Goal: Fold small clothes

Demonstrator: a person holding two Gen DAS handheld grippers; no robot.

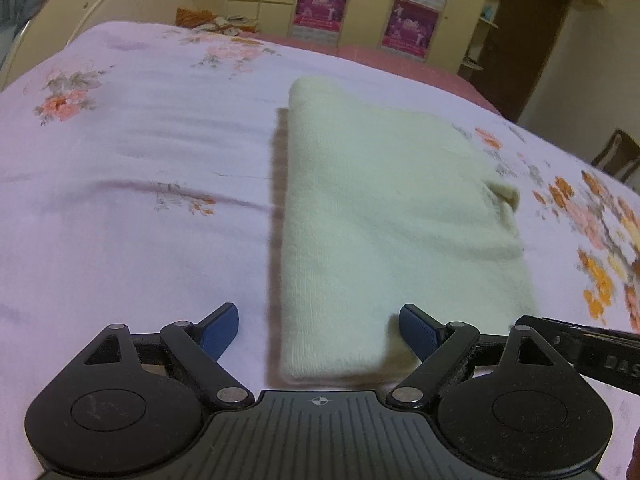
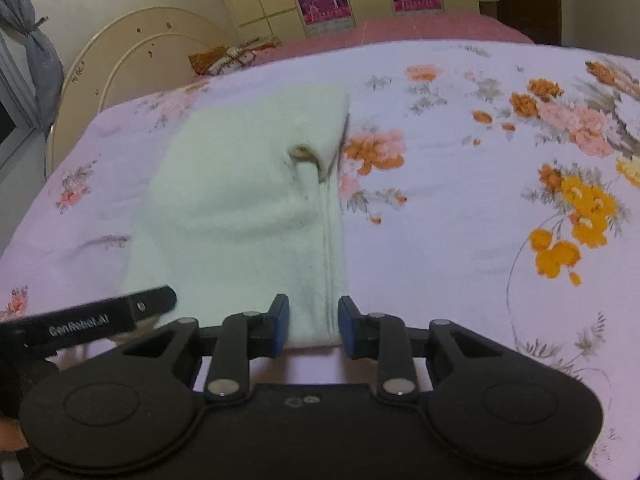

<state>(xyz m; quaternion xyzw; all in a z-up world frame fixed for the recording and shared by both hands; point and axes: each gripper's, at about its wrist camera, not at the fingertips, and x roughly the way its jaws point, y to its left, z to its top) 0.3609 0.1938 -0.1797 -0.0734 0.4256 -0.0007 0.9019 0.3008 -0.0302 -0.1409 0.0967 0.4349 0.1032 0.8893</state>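
A cream knit garment [image 1: 384, 216] lies folded into a long rectangle on the floral bedsheet [image 1: 120, 200]. My left gripper [image 1: 319, 326] is open wide, its blue pads on either side of the garment's near left corner. In the right wrist view the garment [image 2: 244, 208] runs away from me, with a small opening near its far right edge. My right gripper [image 2: 313, 326] is partly open, its blue pads straddling the garment's near right edge with gaps on both sides. The left gripper's arm [image 2: 100, 316] shows at the left of that view.
The bed's pink cover [image 2: 420, 28] shows beyond the sheet. A curved cream headboard [image 2: 132, 44] stands at the far left. Cupboards with purple posters [image 1: 320, 4] line the back wall. A pillow or cloth bundle [image 2: 228, 56] lies near the headboard.
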